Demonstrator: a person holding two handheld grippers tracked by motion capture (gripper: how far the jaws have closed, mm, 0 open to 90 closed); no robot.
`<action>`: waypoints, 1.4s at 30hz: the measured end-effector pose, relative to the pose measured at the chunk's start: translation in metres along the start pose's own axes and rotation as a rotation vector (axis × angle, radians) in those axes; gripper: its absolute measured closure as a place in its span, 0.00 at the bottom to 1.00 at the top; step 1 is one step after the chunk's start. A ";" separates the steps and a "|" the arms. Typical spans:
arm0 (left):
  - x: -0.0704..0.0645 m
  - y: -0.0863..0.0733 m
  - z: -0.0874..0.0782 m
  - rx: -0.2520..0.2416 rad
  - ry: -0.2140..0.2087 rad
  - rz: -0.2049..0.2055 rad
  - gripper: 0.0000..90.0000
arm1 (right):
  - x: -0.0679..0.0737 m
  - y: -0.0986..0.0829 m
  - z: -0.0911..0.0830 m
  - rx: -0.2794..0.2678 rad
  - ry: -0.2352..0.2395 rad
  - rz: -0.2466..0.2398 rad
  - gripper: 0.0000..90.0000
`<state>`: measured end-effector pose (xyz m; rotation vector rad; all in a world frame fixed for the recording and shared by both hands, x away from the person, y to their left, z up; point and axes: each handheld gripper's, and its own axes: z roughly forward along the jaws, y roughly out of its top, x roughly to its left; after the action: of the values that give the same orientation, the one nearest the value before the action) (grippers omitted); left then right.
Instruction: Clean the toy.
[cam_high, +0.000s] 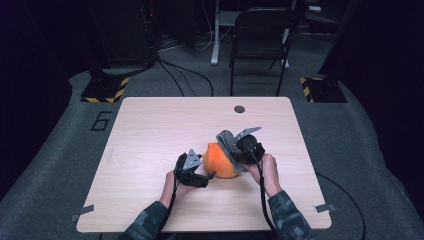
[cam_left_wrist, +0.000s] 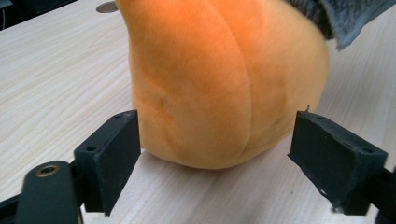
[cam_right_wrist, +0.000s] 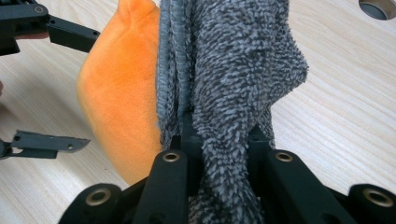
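On a light wooden table (cam_high: 150, 130), the right gripper (cam_high: 243, 150) pinches a grey fuzzy cloth (cam_right_wrist: 233, 70) draped against an orange plush toy (cam_high: 220, 160), while the left gripper (cam_high: 200, 176) holds its jaws spread wide around the toy's base.

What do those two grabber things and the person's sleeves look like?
The left gripper and right gripper are black, each with two flat, blocky jaws, a grey three-cornered plate on top and a black cable trailing back. The sleeves are a dark camouflage pattern.
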<state>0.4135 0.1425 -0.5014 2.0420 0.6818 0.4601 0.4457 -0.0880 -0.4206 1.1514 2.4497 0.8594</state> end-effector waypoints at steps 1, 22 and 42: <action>0.001 -0.001 0.001 0.006 -0.001 0.006 0.17 | 0.000 0.000 0.000 -0.001 0.002 0.001 0.85; -0.009 -0.010 0.016 -0.001 0.047 0.090 0.61 | -0.004 0.000 0.003 -0.010 0.001 0.017 0.85; 0.004 0.017 -0.015 -0.078 -0.049 -0.226 0.86 | -0.038 0.000 -0.062 -0.185 -0.091 0.098 0.85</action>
<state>0.4129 0.1467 -0.4786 1.8706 0.8408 0.2995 0.4389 -0.1411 -0.3723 1.2223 2.2045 1.0149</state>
